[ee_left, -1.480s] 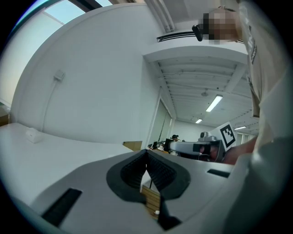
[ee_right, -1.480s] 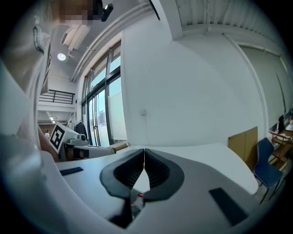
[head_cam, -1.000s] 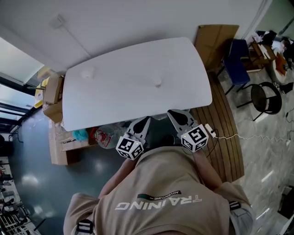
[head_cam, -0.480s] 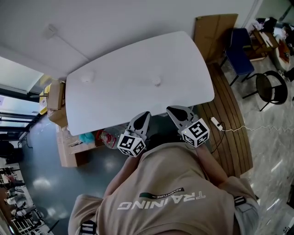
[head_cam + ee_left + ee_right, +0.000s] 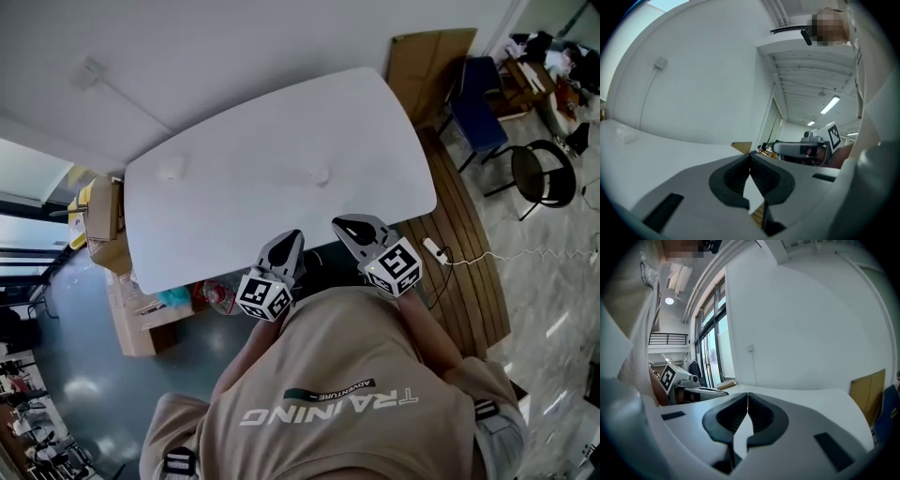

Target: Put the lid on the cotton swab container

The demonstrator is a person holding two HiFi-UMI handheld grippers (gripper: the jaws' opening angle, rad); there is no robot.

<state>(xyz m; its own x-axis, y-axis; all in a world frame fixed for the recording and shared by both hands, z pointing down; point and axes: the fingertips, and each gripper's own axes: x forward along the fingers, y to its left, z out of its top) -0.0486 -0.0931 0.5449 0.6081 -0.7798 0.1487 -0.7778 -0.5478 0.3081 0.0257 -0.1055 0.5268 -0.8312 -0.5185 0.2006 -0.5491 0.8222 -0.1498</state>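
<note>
Both grippers hang at the near edge of the white table [image 5: 244, 202]: the left gripper [image 5: 286, 244] and the right gripper [image 5: 352, 230] each have their jaws pressed together with nothing between them. A small round piece [image 5: 321, 175] sits near the table's middle, and a second pale piece [image 5: 172, 169] lies near its far left corner. They are too small to tell which is the lid and which the cotton swab container.

Two small whitish pieces on white table [image 5: 234, 216], well apart, unjoined; rounder piece [image 5: 321, 176] near table's middle; wider piece [image 5: 172, 170] toward far left corner; too small to tell which part is which
</note>
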